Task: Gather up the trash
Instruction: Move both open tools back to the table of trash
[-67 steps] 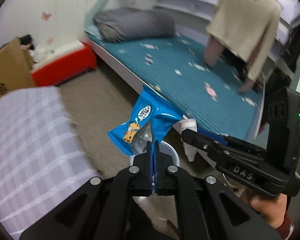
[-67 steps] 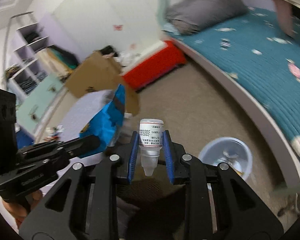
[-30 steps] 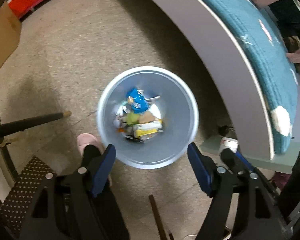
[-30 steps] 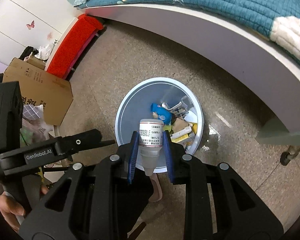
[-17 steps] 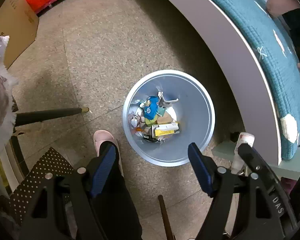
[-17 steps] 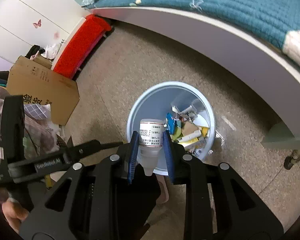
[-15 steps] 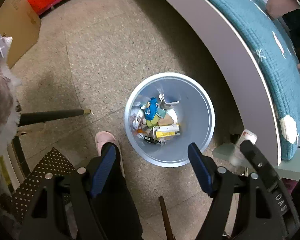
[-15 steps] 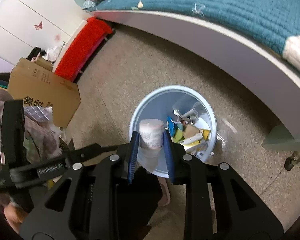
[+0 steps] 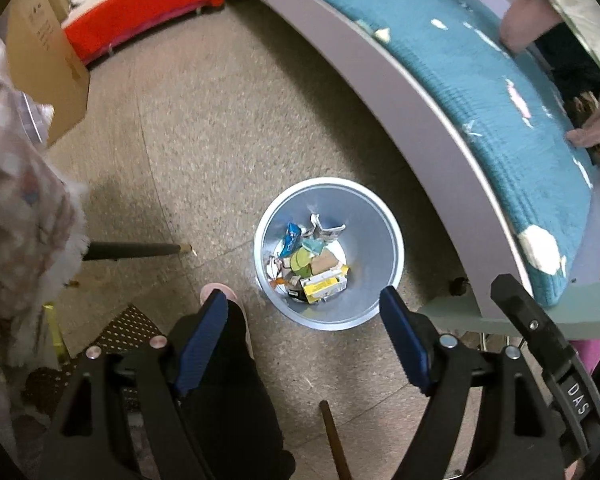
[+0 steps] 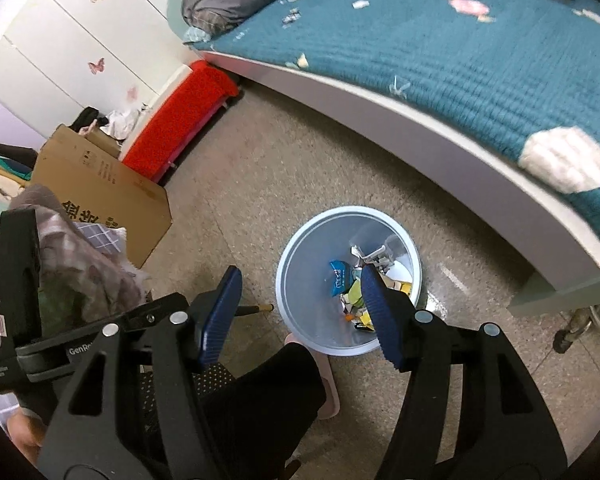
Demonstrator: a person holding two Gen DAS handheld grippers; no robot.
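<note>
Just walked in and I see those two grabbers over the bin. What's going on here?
A person is collecting trash with a gripper in each hand. Both the left gripper and the right gripper hang above the bin on the floor beside the bed, jaws open and empty. The right jaws have just been opening. The bin holds a blue wrapper, a yellow box and other scraps.

Both wrist views high, facing down; share bin (image 9: 384,216) (image 10: 296,248).
</note>
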